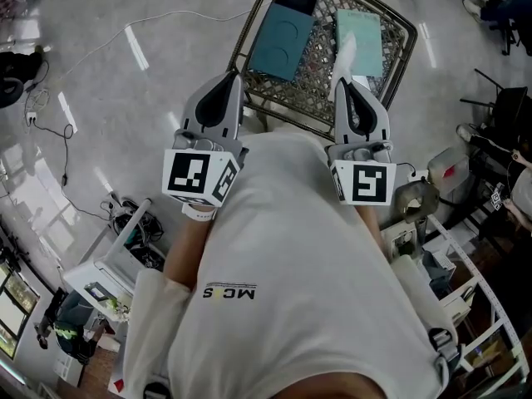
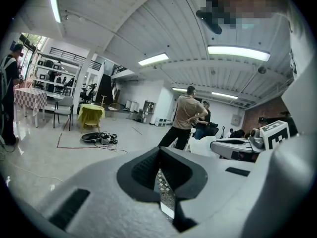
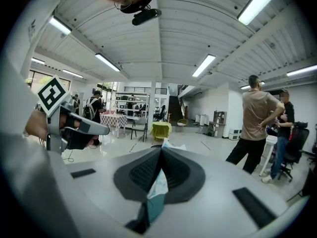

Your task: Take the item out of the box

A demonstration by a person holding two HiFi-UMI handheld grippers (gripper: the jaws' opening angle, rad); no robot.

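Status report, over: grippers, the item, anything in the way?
Left gripper shut, empty. Right gripper shut on thin teal-and-white item. Teal box lies in wire basket, apart from the item. Nothing seen blocking.

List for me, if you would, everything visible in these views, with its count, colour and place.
wire-mesh metal basket: one, dark, on the grey floor ahead of both grippers
flat dark teal box: one, in the basket's left part
flat pale teal panel: one, in the basket's right part
thin white-and-teal sheet: one, clamped in the right gripper
white cable: one, on the floor at left
standing bystanders: two, beige top and dark top, background
yellow-draped table: one, background
left gripper: grey, jaws together, by the basket's near rim
right gripper: grey, shut on the sheet
white shirt: the wearer's own
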